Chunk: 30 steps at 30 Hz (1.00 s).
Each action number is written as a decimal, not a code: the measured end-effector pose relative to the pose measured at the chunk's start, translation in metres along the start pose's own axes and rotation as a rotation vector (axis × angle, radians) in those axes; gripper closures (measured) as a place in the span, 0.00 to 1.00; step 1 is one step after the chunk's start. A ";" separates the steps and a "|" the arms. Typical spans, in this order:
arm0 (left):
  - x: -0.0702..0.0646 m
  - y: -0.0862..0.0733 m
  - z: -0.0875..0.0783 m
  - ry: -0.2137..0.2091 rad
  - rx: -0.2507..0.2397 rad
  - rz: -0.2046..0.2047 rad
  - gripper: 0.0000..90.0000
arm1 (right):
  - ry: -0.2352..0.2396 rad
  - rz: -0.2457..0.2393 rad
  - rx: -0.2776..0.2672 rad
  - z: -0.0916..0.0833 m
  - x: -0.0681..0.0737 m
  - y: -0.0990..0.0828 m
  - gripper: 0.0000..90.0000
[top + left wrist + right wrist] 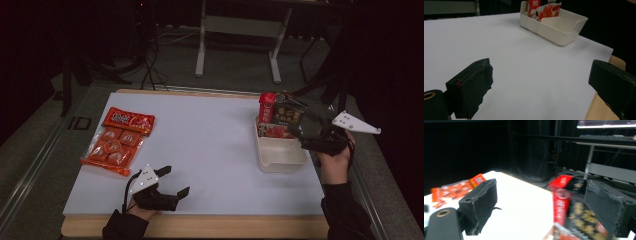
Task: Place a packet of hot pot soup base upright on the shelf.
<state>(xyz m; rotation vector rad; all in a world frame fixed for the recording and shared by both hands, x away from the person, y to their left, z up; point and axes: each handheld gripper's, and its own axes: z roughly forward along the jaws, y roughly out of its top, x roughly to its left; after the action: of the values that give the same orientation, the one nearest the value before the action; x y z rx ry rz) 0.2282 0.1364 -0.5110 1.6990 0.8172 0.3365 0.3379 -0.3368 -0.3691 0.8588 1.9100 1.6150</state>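
A white bin (282, 159) stands at the table's right side, and several snack packets stand upright in its far end: a red one (267, 106), a dark one (288, 116) and a red-and-white one (272, 131). My right gripper (298, 138) hovers open over the bin's right rim, just beside those packets. In the right gripper view the red packet (561, 205) and the dark packet (584, 220) sit close ahead, toward the right jaw, blurred. My left gripper (175, 180) rests open near the table's front left edge, with nothing between its jaws, facing the bin (564, 35).
Two orange snack packs lie at the table's left, a flat one (129, 121) and a multi-piece bag (111, 150) in front of it. The white tabletop (210, 140) spreads between them and the bin. A wooden edge (200, 225) runs along the front.
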 end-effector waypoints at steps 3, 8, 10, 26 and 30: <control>0.000 0.003 0.000 0.016 0.055 -0.016 0.05 | 0.053 -0.009 -0.020 -0.003 0.019 -0.009 0.15; 0.000 0.005 0.001 0.012 0.113 -0.015 0.05 | 0.123 -0.034 0.042 0.000 0.047 -0.025 0.16; 0.001 0.006 -0.001 0.014 0.109 -0.012 0.05 | 0.157 -0.024 0.053 0.000 0.056 -0.031 0.16; 0.035 0.030 -0.045 0.106 0.067 0.008 0.16 | 0.233 0.003 0.093 -0.030 0.090 -0.047 0.16; 0.053 0.035 -0.065 0.187 0.088 0.007 0.20 | 0.245 0.012 0.118 -0.034 0.096 -0.056 0.16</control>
<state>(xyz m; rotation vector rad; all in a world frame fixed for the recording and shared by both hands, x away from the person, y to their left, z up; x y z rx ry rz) 0.2379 0.2165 -0.4692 1.7711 0.9756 0.4759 0.2398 -0.2956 -0.4157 0.7473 2.1900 1.6944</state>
